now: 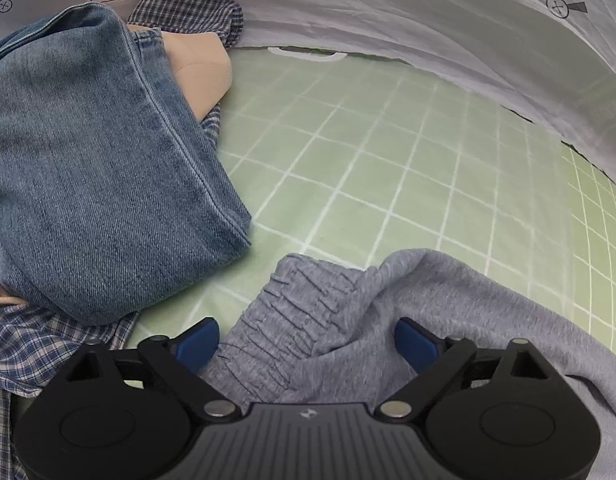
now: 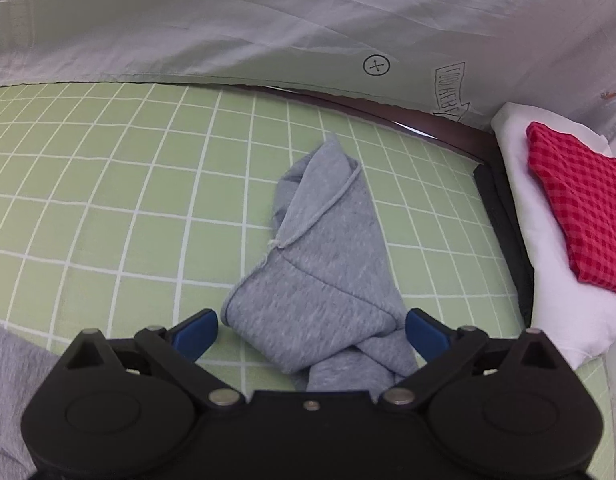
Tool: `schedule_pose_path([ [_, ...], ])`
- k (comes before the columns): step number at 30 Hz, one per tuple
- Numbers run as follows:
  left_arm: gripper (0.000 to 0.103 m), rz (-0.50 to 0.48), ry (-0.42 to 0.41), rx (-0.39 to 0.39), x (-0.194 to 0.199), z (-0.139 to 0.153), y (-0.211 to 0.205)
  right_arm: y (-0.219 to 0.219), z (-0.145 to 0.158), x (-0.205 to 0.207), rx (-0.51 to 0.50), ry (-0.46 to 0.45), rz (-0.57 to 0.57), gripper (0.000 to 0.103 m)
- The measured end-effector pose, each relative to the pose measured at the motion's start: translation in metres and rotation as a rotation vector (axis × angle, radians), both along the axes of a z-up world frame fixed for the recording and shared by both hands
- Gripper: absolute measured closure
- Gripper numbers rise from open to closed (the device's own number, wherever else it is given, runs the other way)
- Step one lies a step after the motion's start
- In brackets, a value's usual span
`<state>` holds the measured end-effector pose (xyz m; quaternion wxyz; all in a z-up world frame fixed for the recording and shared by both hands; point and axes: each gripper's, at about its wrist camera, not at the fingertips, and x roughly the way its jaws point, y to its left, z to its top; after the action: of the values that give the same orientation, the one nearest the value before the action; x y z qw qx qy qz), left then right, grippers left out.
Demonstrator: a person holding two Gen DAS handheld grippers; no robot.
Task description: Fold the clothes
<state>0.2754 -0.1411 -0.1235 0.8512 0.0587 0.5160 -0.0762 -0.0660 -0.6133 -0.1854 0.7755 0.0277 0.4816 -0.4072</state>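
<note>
Grey marl jersey, a pair of sweatpants (image 1: 388, 320), is spread on the green checked sheet (image 1: 388, 140) and serves as the landmark. Its gathered waistband (image 1: 291, 312) is seen between the wide-apart blue fingers of the left gripper (image 1: 308, 340), with neither pad pressed on the cloth. At the far end of the sweatpants, one leg (image 2: 320, 248) is seen twisted and doubled over itself, and it lies between the equally spread fingers of the right gripper (image 2: 312, 336); nothing is clamped there either. Beside the waistband, to its left, a heap of folded jeans (image 1: 99, 168) and plaid shirts (image 1: 27, 360) is piled; beyond the leg, to its right, a red checked cloth (image 2: 580, 208) is stacked on a white pile (image 2: 548, 264).

Before any fold is made, the twisted leg is best untangled and drawn flat. The waistband edge should be pinched through both layers at one corner, the hem likewise, and the garment pulled gently taut so that creases are smoothed out.
</note>
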Motion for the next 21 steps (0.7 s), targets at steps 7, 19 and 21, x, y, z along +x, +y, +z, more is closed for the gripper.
schedule_pose_path([
  [7, 0.065, 0.041, -0.042, -0.019, 0.001, 0.012, -0.004, -0.018, 0.024, -0.016, -0.005, -0.100, -0.027, 0.087],
  [19, 0.083, 0.082, -0.149, 0.041, 0.021, 0.022, 0.011, -0.055, 0.125, -0.068, -0.109, -0.469, -0.161, 0.089],
  [21, 0.069, 0.062, -0.147, 0.032, 0.022, 0.021, 0.010, -0.058, 0.126, -0.070, -0.079, -0.517, -0.181, 0.075],
])
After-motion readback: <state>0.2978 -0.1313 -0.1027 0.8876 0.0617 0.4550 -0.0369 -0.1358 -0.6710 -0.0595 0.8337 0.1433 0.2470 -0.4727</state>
